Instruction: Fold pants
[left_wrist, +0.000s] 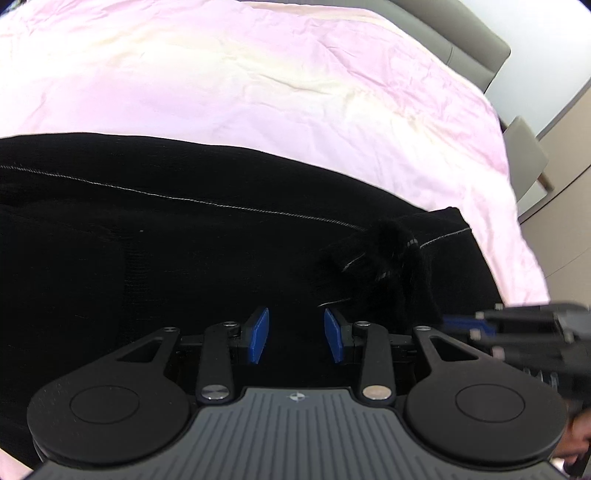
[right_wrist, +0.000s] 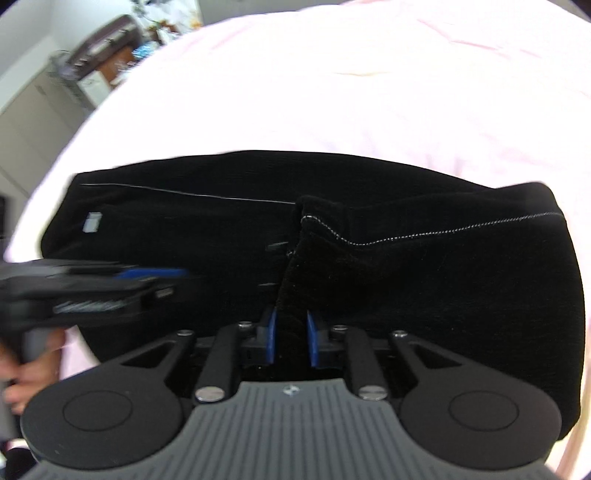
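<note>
Black pants (left_wrist: 184, 258) with a thin white seam line lie flat across a pink bedsheet (left_wrist: 258, 81). My left gripper (left_wrist: 295, 332) hovers over them with its blue pads apart and nothing between them. A bunched fold of cloth (left_wrist: 384, 254) stands up to its right. In the right wrist view the pants (right_wrist: 443, 288) fill the middle, and my right gripper (right_wrist: 291, 332) is closed on a raised ridge of the black cloth. The left gripper also shows blurred at the left edge of the right wrist view (right_wrist: 155, 275), and the right gripper shows blurred at the right edge of the left wrist view (left_wrist: 458, 325).
The pink sheet (right_wrist: 332, 92) covers the bed all around the pants. A grey headboard (left_wrist: 461, 40) and a grey chair (left_wrist: 524, 155) stand beyond the bed's right side. Cabinets and cluttered shelves (right_wrist: 96, 62) stand past the left of the bed.
</note>
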